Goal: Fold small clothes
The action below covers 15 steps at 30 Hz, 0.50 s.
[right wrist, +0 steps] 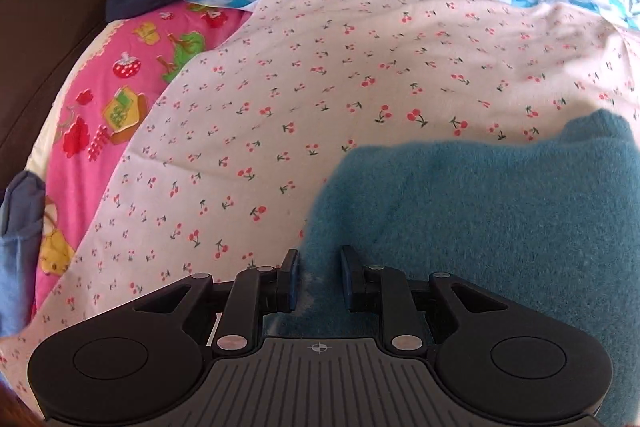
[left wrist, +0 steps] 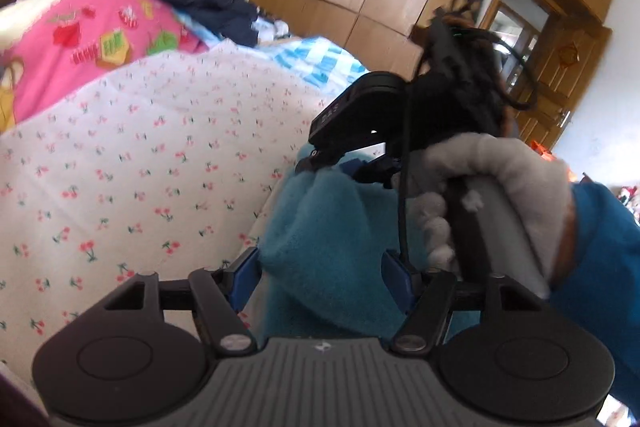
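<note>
We see a fuzzy teal garment [right wrist: 480,219], thick and fleecy, bunched up on the cherry-print sheet [right wrist: 320,87] that covers the bed. In the right wrist view it lies as a broad mound over the near right part of the cherry-print sheet, with one edge folded up into a raised lip at its far side. In the left wrist view the same teal garment [left wrist: 332,227] rises in a soft peak above the sheet's near edge.

Our right gripper [right wrist: 319,279] points steeply down at the sheet's near edge, its jaws narrowed and clenched on a fold of the teal garment; the fleece fills the gap between the blue pads. From the left wrist view we see this right gripper [left wrist: 348,169] from the side, pinching the top of the peak, with a grey-gloved hand [left wrist: 492,195] wrapped round its handle and a blue sleeve [left wrist: 600,247] behind it.

Our left gripper [left wrist: 324,279] tilts down more gently, jaws spread wide, with the garment between the fingers; we cannot tell whether the pads press on it.
</note>
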Available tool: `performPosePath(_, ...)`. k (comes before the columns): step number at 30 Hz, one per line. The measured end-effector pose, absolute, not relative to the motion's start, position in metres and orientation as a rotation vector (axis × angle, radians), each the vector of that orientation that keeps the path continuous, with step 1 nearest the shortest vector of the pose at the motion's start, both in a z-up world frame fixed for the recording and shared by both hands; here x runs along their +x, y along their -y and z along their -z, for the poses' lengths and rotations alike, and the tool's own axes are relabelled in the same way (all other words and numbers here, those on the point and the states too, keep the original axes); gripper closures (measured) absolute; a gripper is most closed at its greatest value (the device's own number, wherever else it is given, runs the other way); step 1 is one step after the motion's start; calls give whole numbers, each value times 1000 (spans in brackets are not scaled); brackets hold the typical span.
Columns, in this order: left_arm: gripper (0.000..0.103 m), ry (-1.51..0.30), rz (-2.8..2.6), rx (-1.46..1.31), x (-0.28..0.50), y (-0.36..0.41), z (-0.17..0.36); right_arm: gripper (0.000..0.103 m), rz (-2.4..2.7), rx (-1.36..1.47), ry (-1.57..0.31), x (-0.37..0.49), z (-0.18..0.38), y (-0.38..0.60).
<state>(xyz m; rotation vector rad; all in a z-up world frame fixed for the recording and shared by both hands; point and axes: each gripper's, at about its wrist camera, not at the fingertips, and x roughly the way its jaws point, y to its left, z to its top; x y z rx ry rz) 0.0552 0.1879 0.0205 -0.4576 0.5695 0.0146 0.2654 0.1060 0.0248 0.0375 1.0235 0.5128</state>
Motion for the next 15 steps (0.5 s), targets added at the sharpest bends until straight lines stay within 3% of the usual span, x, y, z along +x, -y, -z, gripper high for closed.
performPosePath(5,34,-515,-35,-459,46,-191,-28,72,-594,40,-1016,261,-39,-95)
performPosePath(10,34,-441,-68,-397,42,-189,-53,72,-684,161,-956,250,-78,-65)
performPosePath(15,34,-468,-70,-279,78,-176,-58,72,-639,94,-843,224,-110,-14)
